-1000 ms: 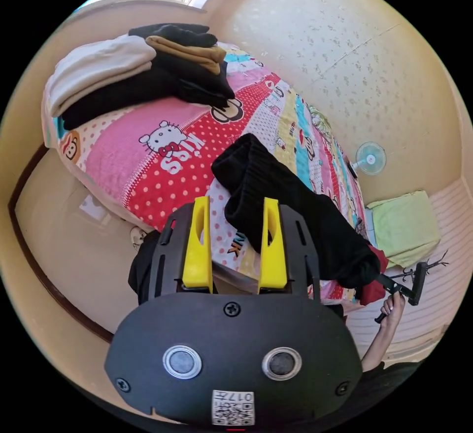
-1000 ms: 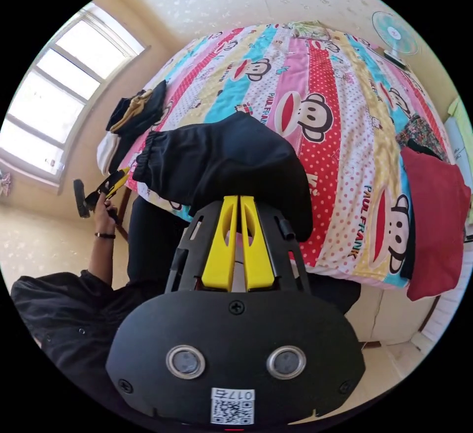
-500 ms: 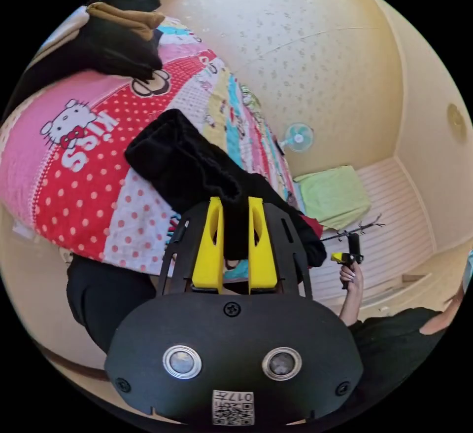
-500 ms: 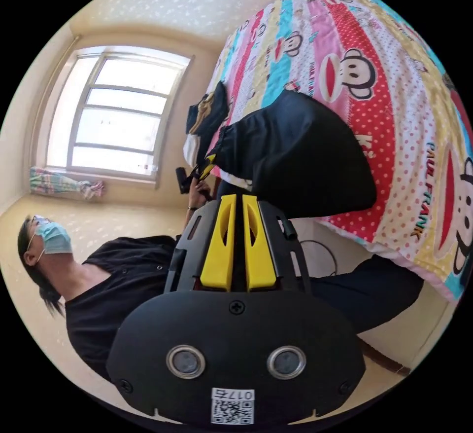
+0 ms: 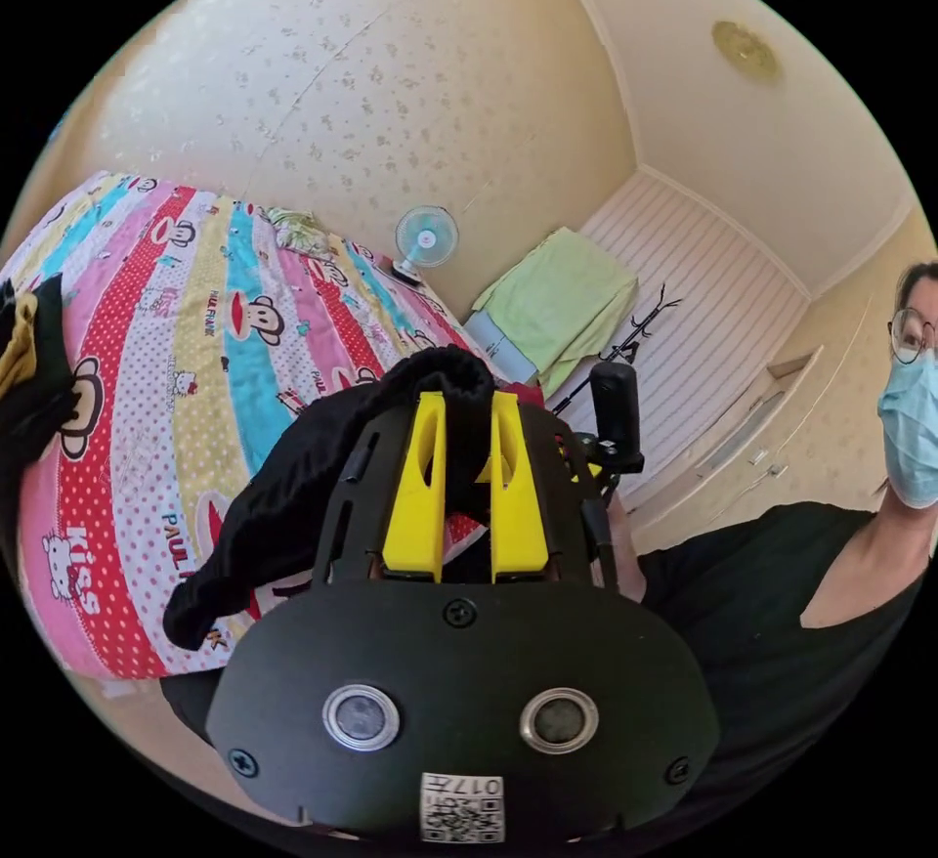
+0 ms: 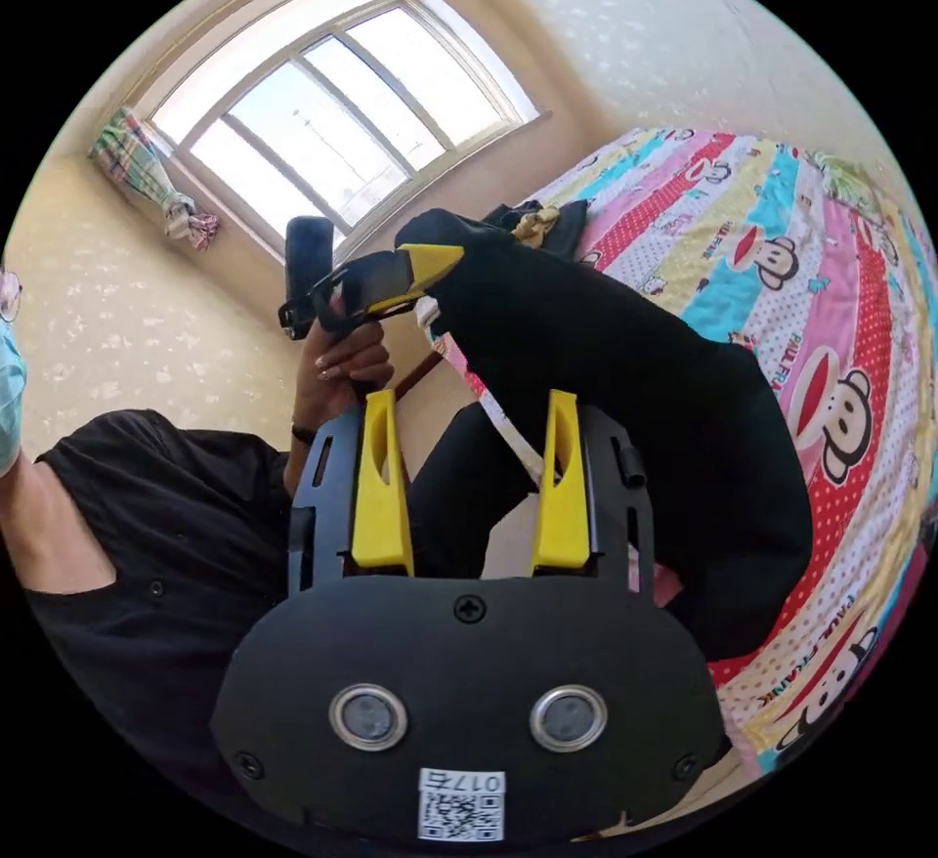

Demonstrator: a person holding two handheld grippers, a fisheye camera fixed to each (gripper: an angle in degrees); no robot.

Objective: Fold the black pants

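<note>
The black pants (image 5: 264,516) hang off my left gripper (image 5: 467,404), which is shut on a bunched edge of the cloth; the rest droops down to the bed's near edge. In the right gripper view the pants (image 6: 635,379) stretch from the left gripper (image 6: 391,277), held up in a hand, down across the bed's edge. My right gripper (image 6: 471,404) is open, its jaws wide apart, just in front of the pants with nothing pinched. The right gripper's handle (image 5: 614,413) shows behind the left jaws.
The bed (image 5: 225,311) has a bright striped cartoon sheet (image 6: 782,242). A stack of folded clothes (image 6: 535,218) sits at its window end. A fan (image 5: 425,237) and a green cloth (image 5: 557,301) stand by the far wall. The person's black-clad body (image 6: 156,545) is close by.
The left gripper closed on the pants' edge and lifted it. The right gripper, shut a moment ago, has opened and let go. Both cameras swung upward.
</note>
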